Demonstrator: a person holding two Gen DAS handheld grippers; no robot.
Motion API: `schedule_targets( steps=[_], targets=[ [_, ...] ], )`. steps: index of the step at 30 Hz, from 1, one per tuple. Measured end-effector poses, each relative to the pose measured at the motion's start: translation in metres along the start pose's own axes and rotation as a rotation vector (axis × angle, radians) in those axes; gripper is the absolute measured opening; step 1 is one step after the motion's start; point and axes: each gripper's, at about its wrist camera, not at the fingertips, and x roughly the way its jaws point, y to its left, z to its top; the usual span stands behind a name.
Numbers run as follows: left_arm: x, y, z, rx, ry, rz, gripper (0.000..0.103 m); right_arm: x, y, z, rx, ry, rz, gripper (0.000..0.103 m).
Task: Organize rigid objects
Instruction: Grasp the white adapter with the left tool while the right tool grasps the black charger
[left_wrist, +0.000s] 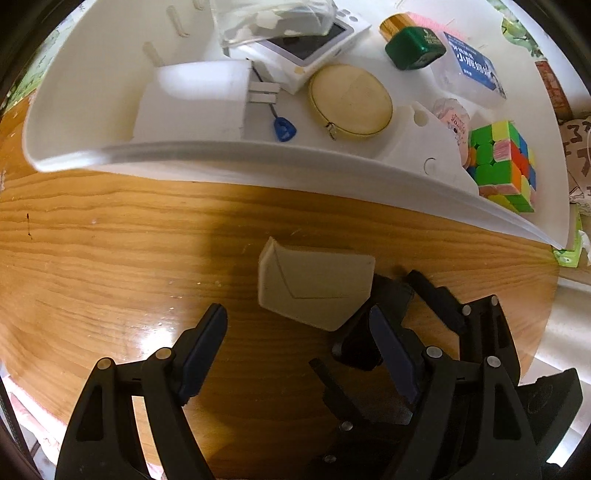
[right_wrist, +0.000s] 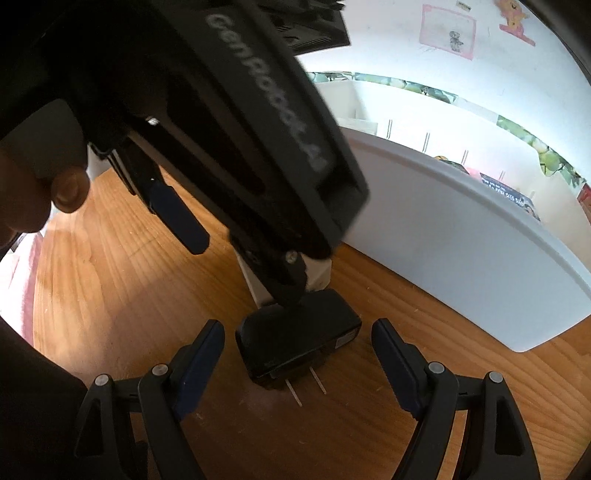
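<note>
On the wooden desk (left_wrist: 110, 236), a beige block with an envelope-like groove (left_wrist: 314, 284) lies just ahead of the left hand-held gripper (left_wrist: 297, 332), whose jaws stand apart with nothing between them. A black plug adapter with two metal prongs (right_wrist: 299, 339) lies touching the block, between the spread, empty jaws of the right hand-held gripper (right_wrist: 297, 343). Behind them the white plastic tray (left_wrist: 221, 155) holds a multicoloured puzzle cube (left_wrist: 502, 166), a round cream tape measure (left_wrist: 351, 99) and a green box (left_wrist: 413, 46).

The box (left_wrist: 314, 284) lies on the table (left_wrist: 110, 240) before the tray (left_wrist: 221, 155).
</note>
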Motion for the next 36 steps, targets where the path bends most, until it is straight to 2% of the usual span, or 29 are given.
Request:
schedule_targets(
  steps=[10, 18, 23, 30, 32, 36],
  targets=[
    [0.002, -0.007, 0.014, -0.043, -0.005, -0.036, 0.082, 0.0, -0.012, 0.001, 0.02, -0.007, 0.031, 0.066],
    [0.013, -0.003, 0.015, -0.081, 0.008, -0.093, 0.078, -0.004, -0.019, -0.001, 0.026, -0.01, 0.037, 0.066],
    [0.017, 0.008, 0.013, -0.097, 0.006, -0.102, 0.068, -0.008, -0.01, -0.003, 0.012, -0.007, 0.039, 0.066],
    [0.015, 0.015, 0.017, -0.098, -0.014, -0.104, 0.067, -0.01, -0.007, 0.004, 0.027, 0.008, 0.004, 0.066],
    [-0.003, 0.013, 0.015, -0.106, -0.03, -0.125, 0.067, -0.01, -0.009, 0.004, 0.03, 0.006, -0.008, 0.066],
    [-0.003, 0.02, 0.009, -0.121, -0.04, -0.161, 0.067, -0.024, -0.013, 0.011, 0.031, -0.01, -0.044, 0.066]
  ],
)
